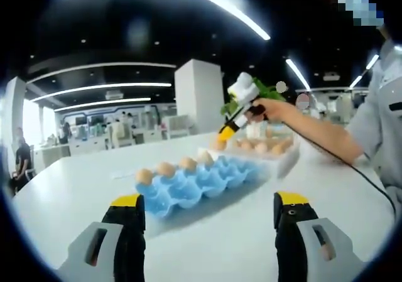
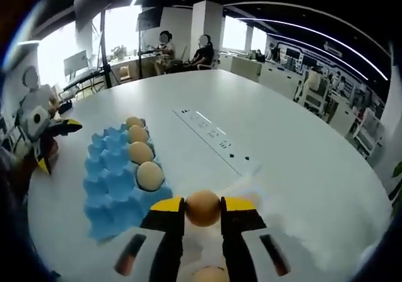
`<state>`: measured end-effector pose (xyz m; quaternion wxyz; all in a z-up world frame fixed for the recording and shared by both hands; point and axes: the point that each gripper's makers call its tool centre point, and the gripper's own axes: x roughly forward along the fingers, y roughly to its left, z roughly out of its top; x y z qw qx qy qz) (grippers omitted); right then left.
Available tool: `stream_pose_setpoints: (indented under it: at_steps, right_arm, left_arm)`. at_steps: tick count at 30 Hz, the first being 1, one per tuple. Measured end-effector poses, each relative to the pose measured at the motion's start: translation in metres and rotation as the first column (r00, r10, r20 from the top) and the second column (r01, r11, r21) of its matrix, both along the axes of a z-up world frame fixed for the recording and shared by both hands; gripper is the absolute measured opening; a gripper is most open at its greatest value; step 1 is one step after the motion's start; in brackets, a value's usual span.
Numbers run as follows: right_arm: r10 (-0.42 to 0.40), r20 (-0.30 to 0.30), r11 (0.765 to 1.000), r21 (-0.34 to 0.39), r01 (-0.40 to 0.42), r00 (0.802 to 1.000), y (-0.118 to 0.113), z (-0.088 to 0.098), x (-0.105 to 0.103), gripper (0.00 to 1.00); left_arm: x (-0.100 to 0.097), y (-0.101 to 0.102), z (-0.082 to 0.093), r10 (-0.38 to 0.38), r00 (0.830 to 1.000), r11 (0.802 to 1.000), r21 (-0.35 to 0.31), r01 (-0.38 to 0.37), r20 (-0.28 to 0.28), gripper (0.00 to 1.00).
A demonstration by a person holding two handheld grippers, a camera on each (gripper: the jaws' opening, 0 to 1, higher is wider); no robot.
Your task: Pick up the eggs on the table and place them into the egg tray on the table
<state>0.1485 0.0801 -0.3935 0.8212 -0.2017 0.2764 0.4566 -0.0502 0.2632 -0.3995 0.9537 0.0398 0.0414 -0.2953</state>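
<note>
Open-plan office: dark ceiling (image 1: 113,37) with long light strips (image 1: 213,5), white square pillar (image 1: 200,93), bright windows (image 2: 119,27), large white round table (image 2: 264,125) with recessed socket strip (image 2: 213,137)

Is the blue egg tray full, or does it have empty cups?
Partly filled. The blue egg tray holds four eggs in one row; the other visible cups are empty.

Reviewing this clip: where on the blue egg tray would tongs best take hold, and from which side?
Grip the blue egg tray by its thin outer rim on the empty-cup side nearest the open left tongs, probably coming in low. The far row holds four eggs, leaving no clear edge there.
</note>
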Motion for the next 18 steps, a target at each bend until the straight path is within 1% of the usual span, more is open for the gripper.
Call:
stream_pose_setpoints:
  at_steps: [1, 2, 4, 8, 15, 18]
  right_arm:
    - [0.007, -0.004, 1.0, -0.009, -0.007, 1.0, 0.0, 0.0, -0.003, 0.23]
    - [0.015, -0.023, 1.0, -0.015, -0.016, 1.0, 0.001, 0.0, -0.008, 0.23]
    - [0.03, -0.039, 0.999, -0.012, -0.031, 0.999, 0.002, 0.0, -0.012, 0.23]
    - [0.039, -0.048, 0.999, -0.017, -0.04, 0.998, 0.002, 0.001, -0.013, 0.23]
    - [0.054, -0.08, 0.998, -0.011, -0.055, 0.995, 0.004, 0.0, -0.02, 0.23]
    - [0.074, -0.091, 0.997, -0.012, -0.075, 0.993, 0.007, 0.001, -0.024, 0.23]
  left_arm:
    - [0.0, 0.0, 0.0, 0.0, 1.0, 1.0, -0.001, 0.0, 0.0, 0.85]
    - [0.0, 0.0, 0.0, 0.0, 1.0, 1.0, -0.001, 0.0, -0.001, 0.85]
    - [0.001, 0.0, 0.0, -0.001, 1.0, 1.0, -0.002, 0.001, -0.001, 0.85]
    - [0.001, 0.0, -0.001, -0.001, 1.0, 1.0, 0.001, 0.001, -0.002, 0.85]
    - [0.001, 0.0, 0.0, -0.001, 1.0, 1.0, -0.001, 0.001, -0.002, 0.85]
    - [0.001, 0.0, -0.001, 0.0, 1.0, 1.0, 0.001, 0.0, -0.001, 0.85]
